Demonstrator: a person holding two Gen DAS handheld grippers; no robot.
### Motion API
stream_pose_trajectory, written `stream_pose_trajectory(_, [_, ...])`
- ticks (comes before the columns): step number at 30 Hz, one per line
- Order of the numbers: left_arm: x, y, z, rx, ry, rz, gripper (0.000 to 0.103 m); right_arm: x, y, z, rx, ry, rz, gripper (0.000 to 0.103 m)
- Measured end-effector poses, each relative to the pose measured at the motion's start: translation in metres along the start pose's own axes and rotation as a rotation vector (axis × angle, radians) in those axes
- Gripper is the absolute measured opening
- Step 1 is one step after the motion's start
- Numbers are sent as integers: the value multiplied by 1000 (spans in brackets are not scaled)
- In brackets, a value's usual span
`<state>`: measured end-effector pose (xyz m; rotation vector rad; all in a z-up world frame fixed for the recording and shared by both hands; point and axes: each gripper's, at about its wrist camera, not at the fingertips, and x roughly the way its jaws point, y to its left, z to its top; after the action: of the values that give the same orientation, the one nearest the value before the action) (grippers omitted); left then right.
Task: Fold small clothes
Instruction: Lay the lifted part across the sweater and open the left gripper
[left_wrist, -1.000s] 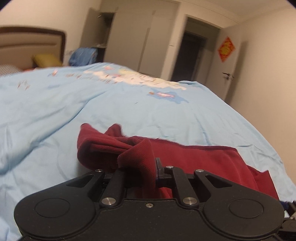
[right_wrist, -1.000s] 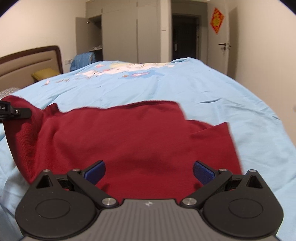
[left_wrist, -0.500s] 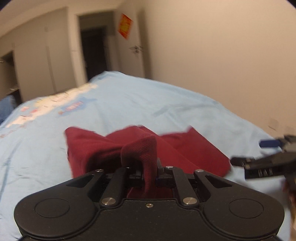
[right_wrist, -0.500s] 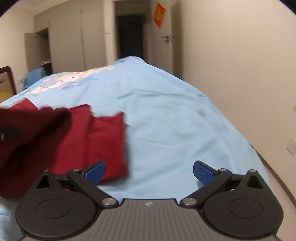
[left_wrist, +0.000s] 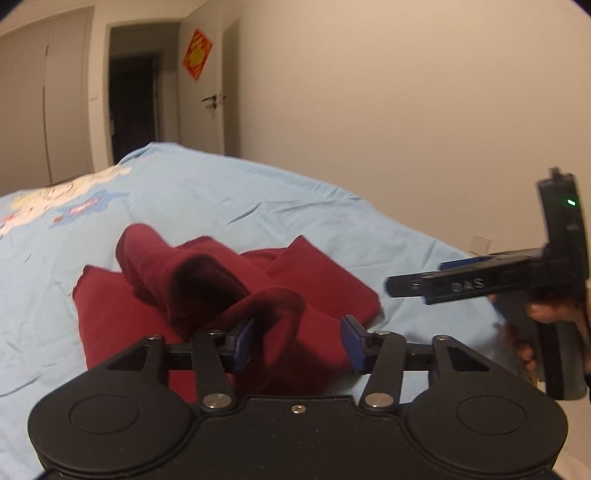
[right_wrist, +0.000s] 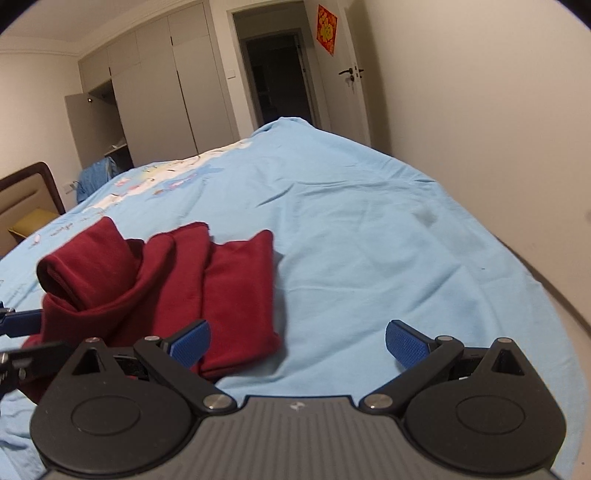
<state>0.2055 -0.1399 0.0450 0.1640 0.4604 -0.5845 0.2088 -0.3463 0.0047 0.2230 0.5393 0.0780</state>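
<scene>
Red garment (right_wrist: 207, 288), partly folded, lies on the blue bedsheet (right_wrist: 369, 229); one rolled end stands raised. Left gripper (left_wrist: 295, 339): fingers parted, a ribbed fold draped loosely between them, against the left pad. Right gripper (right_wrist: 297, 341): fingers wide apart, empty, above the sheet beside the garment.

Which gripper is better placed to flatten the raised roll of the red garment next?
Left, probably. The left gripper is open right at the red garment, cloth draped between its jaws; the right gripper is open over bare sheet.

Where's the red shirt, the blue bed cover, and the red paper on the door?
Dark red knit garment (right_wrist: 236, 291), right wrist view, folded flat panel.
Light blue bed cover (right_wrist: 369, 240), right wrist view, bare middle.
Red paper door decoration (right_wrist: 327, 24), right wrist view, centre.
</scene>
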Motion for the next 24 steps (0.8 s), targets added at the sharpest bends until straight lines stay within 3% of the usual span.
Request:
stream_pose_trajectory(3, [-4, -1, -3, 14, -17, -40, 71, 1, 3, 1, 8, 0, 12, 103])
stream_pose_trajectory(10, [28, 4, -3, -36, 28, -98, 71, -4, 1, 6, 3, -7, -31, 103])
stream_pose_trajectory(17, [40, -13, -9, 45, 31, -156, 77, -10, -7, 13, 1, -13, -68, 103])
stream_pose_trajectory(21, [22, -10, -15, 30, 8, -185, 77, -5, -3, 16, 22, -7, -16, 103])
stream_pose_trajectory(24, [-2, -1, -17, -20, -28, -148, 82, 5, 7, 18, 42, 4, 73, 103])
